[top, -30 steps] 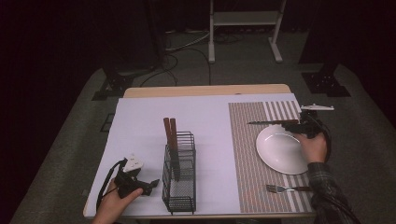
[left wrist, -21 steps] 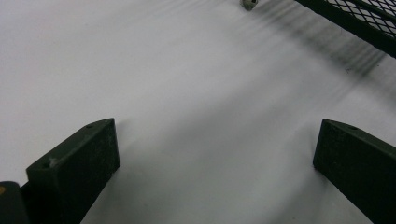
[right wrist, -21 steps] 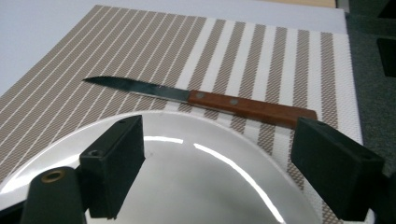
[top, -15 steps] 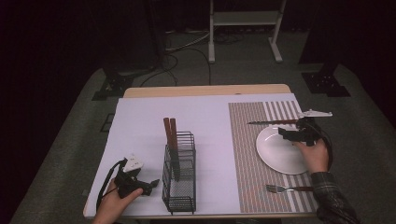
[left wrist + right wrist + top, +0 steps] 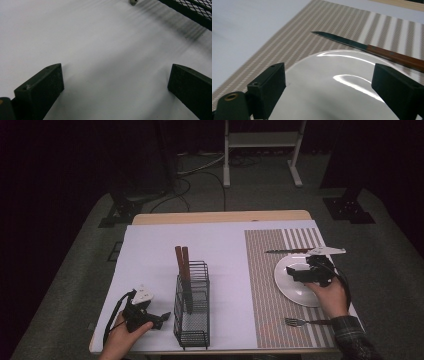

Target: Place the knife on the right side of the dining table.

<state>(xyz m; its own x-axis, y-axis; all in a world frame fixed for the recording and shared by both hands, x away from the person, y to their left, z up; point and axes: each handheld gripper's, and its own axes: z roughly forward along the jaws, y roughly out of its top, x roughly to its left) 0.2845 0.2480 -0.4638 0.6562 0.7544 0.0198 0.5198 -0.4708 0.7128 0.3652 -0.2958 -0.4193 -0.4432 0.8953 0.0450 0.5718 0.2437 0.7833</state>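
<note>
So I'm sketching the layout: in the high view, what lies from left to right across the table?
left gripper → wire rack with two wooden handles → striped placemat → fork → right gripper over the white plate.

Room is dark; walls beyond the lit area cannot be made out. Floor (image 5: 70, 270) is grey carpet. A wooden table (image 5: 220, 216) stands at centre, its top covered by a white sheet (image 5: 220, 245). At 12 o'clock stands a white metal frame (image 5: 260, 150) on two legs. Black stand bases rest on the floor at 10 o'clock (image 5: 120, 212) and 2 o'clock (image 5: 347, 207). Cables (image 5: 195, 170) trail at 11 o'clock.
</note>
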